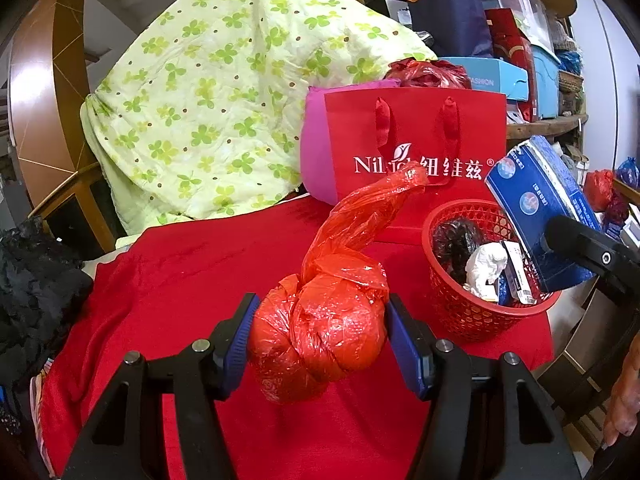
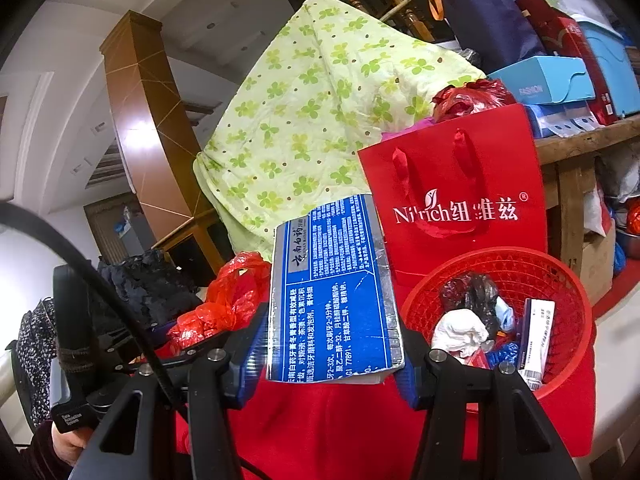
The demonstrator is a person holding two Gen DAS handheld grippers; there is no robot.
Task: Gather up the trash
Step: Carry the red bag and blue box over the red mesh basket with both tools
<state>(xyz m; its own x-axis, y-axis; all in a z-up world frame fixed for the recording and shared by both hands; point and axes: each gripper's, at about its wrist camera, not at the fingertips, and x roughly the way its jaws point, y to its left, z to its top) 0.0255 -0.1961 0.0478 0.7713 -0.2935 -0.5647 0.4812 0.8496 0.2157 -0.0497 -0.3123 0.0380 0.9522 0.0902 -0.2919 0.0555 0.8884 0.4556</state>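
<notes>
My left gripper [image 1: 320, 336] is shut on a knotted red plastic bag [image 1: 320, 332], held just above the red cloth [image 1: 180, 280]; the bag's twisted tail sticks up behind it. My right gripper [image 2: 328, 344] is shut on a flattened blue toothpaste box [image 2: 334, 292], which stands upright between the pads. In the left wrist view the same blue box [image 1: 540, 200] hangs over the right rim of the red mesh basket [image 1: 476, 312]. The basket [image 2: 560, 280] holds a white crumpled tissue, a black bag and a small white box.
A red paper gift bag [image 1: 416, 148] stands behind the basket, with a pink cushion [image 1: 316, 152] and a green clover quilt [image 1: 224, 92] to its left. Black fabric [image 1: 36, 288] lies at the left edge. Cluttered wooden shelves [image 1: 540, 124] fill the back right. A hand [image 1: 624, 396] shows at the right.
</notes>
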